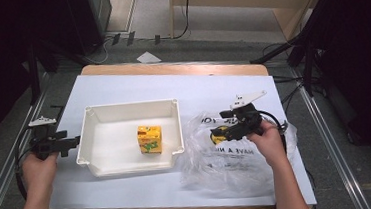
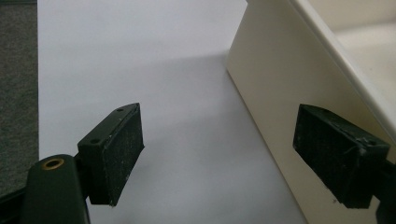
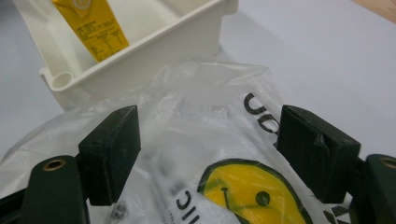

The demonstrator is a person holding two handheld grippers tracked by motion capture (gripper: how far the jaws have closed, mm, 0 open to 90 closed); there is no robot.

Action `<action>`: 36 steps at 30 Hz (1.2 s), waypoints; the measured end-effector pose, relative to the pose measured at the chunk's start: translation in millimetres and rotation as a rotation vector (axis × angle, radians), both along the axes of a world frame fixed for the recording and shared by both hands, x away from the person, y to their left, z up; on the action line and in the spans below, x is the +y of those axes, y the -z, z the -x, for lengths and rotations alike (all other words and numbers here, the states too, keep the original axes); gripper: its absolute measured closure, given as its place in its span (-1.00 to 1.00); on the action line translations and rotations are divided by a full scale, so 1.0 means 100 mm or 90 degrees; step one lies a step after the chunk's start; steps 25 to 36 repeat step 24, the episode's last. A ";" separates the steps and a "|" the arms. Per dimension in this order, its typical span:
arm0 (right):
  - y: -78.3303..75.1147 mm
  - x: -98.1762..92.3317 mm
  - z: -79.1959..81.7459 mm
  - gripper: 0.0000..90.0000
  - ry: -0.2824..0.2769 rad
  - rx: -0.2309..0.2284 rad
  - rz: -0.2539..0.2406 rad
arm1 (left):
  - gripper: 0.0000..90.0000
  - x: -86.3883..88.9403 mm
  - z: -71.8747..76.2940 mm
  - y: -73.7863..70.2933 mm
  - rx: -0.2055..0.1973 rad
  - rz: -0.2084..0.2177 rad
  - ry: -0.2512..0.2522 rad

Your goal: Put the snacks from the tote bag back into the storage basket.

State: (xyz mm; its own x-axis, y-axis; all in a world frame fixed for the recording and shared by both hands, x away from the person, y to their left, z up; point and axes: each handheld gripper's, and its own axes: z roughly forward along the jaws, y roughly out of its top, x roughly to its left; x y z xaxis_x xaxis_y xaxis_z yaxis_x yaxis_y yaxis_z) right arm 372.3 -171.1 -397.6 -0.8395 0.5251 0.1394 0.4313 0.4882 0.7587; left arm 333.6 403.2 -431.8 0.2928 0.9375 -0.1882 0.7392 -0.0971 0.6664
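A white plastic tub point(image 1: 91, 135) sits on the white table cover, and a yellow carton point(image 1: 149, 139) stands inside it. To its right lies a crumpled clear plastic bag point(image 1: 238, 160) printed with black letters and a yellow smiley face point(image 3: 250, 193). My right gripper point(image 1: 225, 126) hovers over the bag's upper left part, open, its jaws straddling the smiley print point(image 3: 208, 156). The tub's corner point(image 3: 63, 79) and the carton point(image 3: 93, 28) lie beyond. My left gripper point(image 1: 71, 141) is open beside the tub's left wall point(image 2: 275, 88), with nothing between its jaws point(image 2: 217, 156).
The white cover point(image 1: 137, 85) spans a wooden table point(image 1: 170, 68). Metal rails point(image 1: 335, 148) run along both sides above the grey floor. Black stands and cables point(image 1: 289, 51) crowd the far right and left.
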 end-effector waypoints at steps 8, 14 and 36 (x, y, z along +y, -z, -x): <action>0.05 -0.08 -0.05 -0.49 0.021 0.004 0.007 | -0.62 0.00 0.00 0.00 0.002 -0.002 0.002; 0.07 -0.10 -0.07 -0.49 0.037 0.008 0.010 | -0.62 0.00 0.00 0.01 0.005 -0.002 0.002; 0.07 -0.05 -0.07 -0.49 0.031 0.002 0.010 | -0.62 -0.01 -0.01 0.01 0.007 -0.003 0.001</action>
